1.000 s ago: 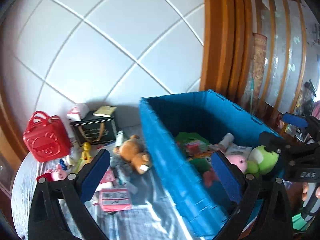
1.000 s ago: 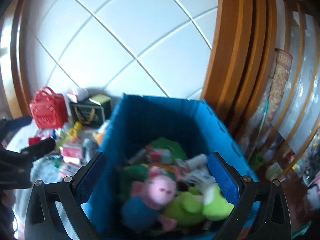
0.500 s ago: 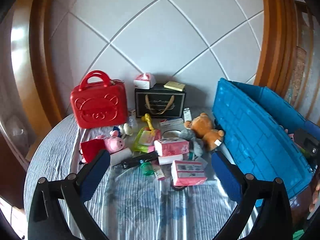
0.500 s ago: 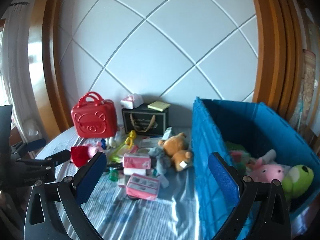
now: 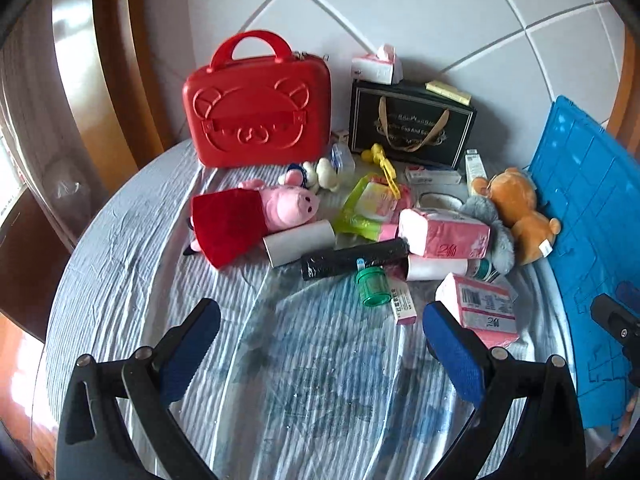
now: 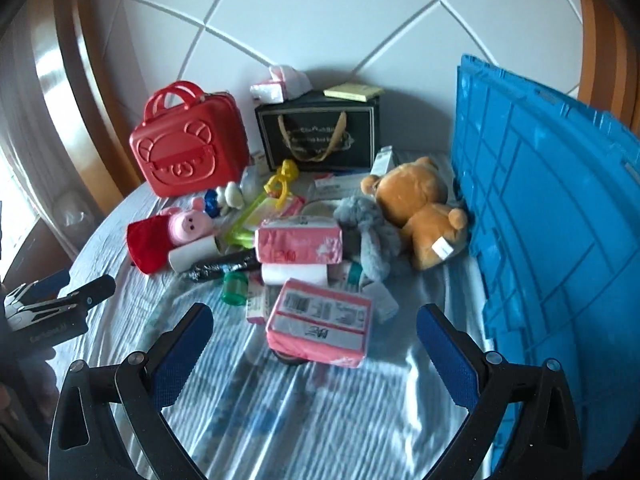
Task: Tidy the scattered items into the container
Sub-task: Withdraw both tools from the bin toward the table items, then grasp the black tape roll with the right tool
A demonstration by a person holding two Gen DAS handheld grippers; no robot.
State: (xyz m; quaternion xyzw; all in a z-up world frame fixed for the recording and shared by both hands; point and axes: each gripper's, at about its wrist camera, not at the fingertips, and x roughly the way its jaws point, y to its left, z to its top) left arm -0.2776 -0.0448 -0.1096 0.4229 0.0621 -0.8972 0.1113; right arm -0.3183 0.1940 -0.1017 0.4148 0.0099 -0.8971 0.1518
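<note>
Clutter [image 5: 372,220] lies heaped on the table beside the blue bin [image 6: 552,216]; we hold both grippers [image 5: 320,344] [image 6: 314,344] spread wide and empty, aimed at the pile for picking.

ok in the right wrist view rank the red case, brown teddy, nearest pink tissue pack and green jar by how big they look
1. red case
2. brown teddy and nearest pink tissue pack: look alike, and the pack lies nearer the camera, so no ranking
3. green jar

Both wrist views look down across the table [image 5: 120,280] toward the same clutter, right nearer.
</note>
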